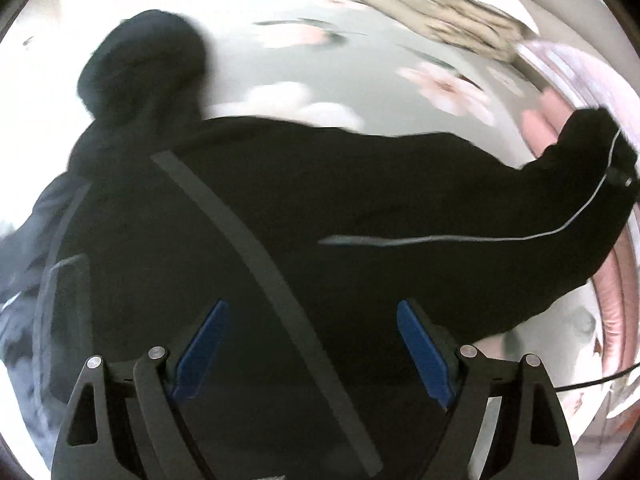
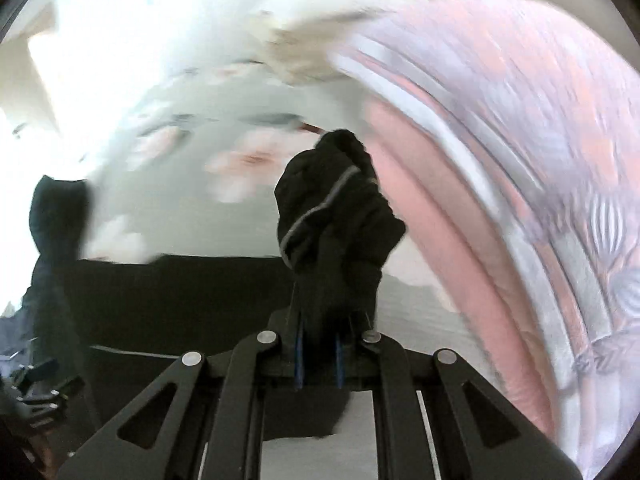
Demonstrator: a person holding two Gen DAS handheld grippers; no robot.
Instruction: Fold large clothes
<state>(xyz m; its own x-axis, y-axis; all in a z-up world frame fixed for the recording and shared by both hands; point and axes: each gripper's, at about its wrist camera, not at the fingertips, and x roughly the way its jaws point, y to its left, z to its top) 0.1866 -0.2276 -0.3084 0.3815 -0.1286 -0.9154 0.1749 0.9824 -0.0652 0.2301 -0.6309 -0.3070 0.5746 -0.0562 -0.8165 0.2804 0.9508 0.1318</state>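
Note:
A black hooded jacket [image 1: 280, 216] with grey stripes lies spread on a floral bedsheet [image 1: 360, 72]; its hood [image 1: 144, 64] is at the upper left. My left gripper [image 1: 312, 316] is open just above the jacket's body, blue pads wide apart, holding nothing. My right gripper [image 2: 320, 344] is shut on the jacket's sleeve [image 2: 332, 216], which bunches up in front of the fingers. In the left wrist view that sleeve end [image 1: 592, 140] is stretched out to the far right. The jacket's body [image 2: 168, 296] lies dark at left in the right wrist view.
A pink and lilac quilt [image 2: 500, 140] is heaped along the right side of the bed. A beige knitted cloth [image 1: 460, 20] lies at the far end. A thin black cable [image 1: 592, 380] runs at the right.

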